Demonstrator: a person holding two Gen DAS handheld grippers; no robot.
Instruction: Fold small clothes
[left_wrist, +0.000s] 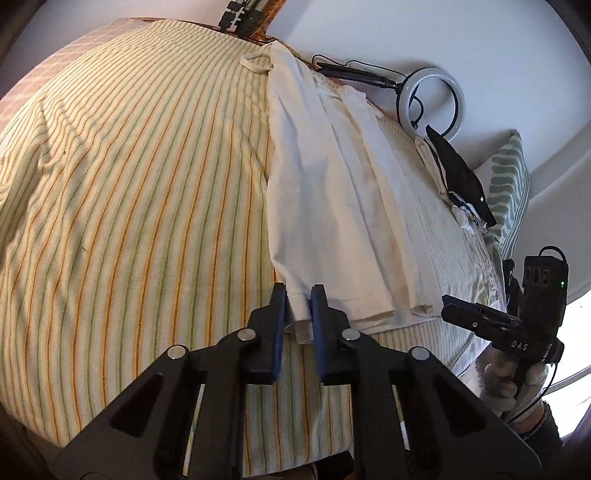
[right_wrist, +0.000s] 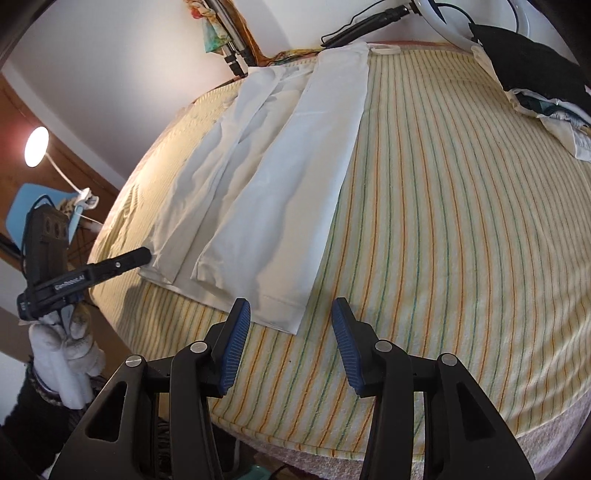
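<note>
A white garment (left_wrist: 332, 192) lies lengthwise on the striped towel (left_wrist: 129, 184), folded in long panels. It also shows in the right wrist view (right_wrist: 266, 177). My left gripper (left_wrist: 298, 295) has its blue pads on either side of the garment's near left corner, closed on the cloth. It shows in the right wrist view (right_wrist: 146, 254) at the garment's left corner. My right gripper (right_wrist: 291, 314) is open and empty, just in front of the garment's near right hem. It also shows in the left wrist view (left_wrist: 448, 302).
A pile of dark and white clothes (right_wrist: 535, 81) sits at the far right of the striped towel (right_wrist: 443, 221). A ring light (left_wrist: 436, 99) on a stand is behind the bed. A patterned pillow (left_wrist: 509, 184) lies beside the pile. A lamp (right_wrist: 37, 147) glows at the left.
</note>
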